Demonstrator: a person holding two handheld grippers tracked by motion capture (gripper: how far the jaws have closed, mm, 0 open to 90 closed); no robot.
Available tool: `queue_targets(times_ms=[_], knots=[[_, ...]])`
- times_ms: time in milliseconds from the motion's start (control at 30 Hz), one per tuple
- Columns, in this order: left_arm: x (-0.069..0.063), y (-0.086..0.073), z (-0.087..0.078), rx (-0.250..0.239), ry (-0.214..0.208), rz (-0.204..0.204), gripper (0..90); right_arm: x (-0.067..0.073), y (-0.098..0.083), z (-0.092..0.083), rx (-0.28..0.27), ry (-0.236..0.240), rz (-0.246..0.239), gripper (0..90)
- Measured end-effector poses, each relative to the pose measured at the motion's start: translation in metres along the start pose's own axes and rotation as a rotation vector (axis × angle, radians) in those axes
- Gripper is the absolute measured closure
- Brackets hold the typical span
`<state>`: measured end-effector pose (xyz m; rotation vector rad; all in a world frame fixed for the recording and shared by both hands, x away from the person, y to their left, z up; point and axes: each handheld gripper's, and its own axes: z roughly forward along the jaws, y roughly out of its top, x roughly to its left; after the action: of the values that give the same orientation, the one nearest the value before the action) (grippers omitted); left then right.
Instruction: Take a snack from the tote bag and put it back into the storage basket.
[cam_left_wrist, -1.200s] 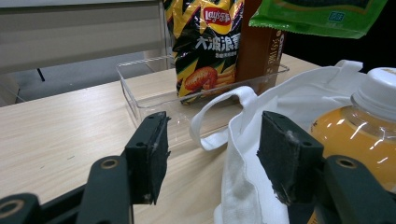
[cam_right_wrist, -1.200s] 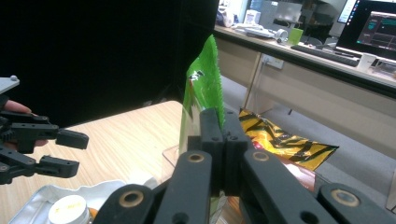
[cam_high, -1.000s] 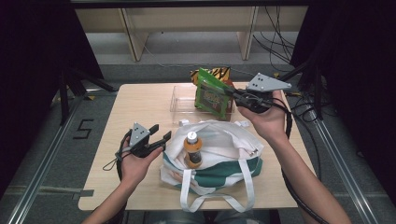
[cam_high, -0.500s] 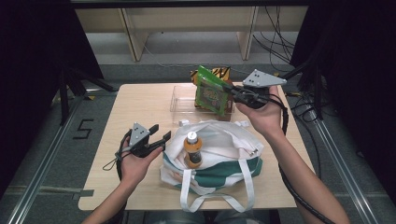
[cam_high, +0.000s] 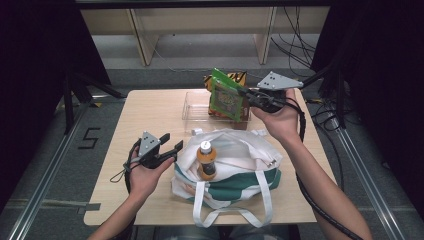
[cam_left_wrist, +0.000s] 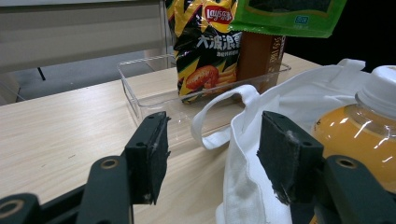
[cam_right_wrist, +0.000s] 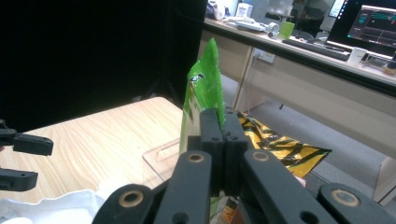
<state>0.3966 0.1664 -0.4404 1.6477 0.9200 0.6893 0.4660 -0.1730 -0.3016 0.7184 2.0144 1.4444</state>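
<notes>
The wooden table (cam_high: 150, 115) carries everything, and places below are given relative to the white and green tote bag (cam_high: 235, 175), which lies at the table's near middle with its mouth open and its white handles trailing toward the near edge. Behind the bag, toward the far edge of the table, a clear plastic tray (cam_high: 195, 107) is seen; in the left gripper view a yellow and black crisp packet (cam_left_wrist: 205, 46) and a brown box (cam_left_wrist: 257, 53) are seen standing upright in the tray's end. An orange drink bottle (cam_high: 206, 161) with a white cap is seen standing upright in the bag's mouth, on its left half.

Above and behind the bag, over the tray, a green snack packet (cam_high: 226, 96) is held clear of the table. It is pinched by its edge in the right gripper (cam_high: 248, 95), whose jaws are pressed tight together on the foil, as is plain in the right gripper view, where the packet (cam_right_wrist: 201, 98) rises upright from between the jaws.

Just left of the bag, the left gripper (cam_high: 170, 145) is held low over the table, pointed toward the bag's side. Its jaws are spread wide, and in the left gripper view the bag's white rim is seen just inside the right pad (cam_left_wrist: 285, 154); no squeeze on the cloth can be made out.
</notes>
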Motion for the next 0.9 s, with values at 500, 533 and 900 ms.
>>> queue_targets(times_ms=[500,533,900], knots=[[0.001,0.000,-0.001,-0.002,0.002,-0.006,42.1,-0.008,0.005,0.021,-0.001,-0.029,-0.043,90.0],[0.001,0.000,-0.001,-0.002,0.003,-0.011,42.1,-0.008,0.005,0.022,-0.003,-0.034,-0.038,90.0],[0.002,0.001,-0.002,-0.011,0.001,-0.014,42.1,-0.010,0.003,0.036,0.007,-0.042,-0.033,90.0]])
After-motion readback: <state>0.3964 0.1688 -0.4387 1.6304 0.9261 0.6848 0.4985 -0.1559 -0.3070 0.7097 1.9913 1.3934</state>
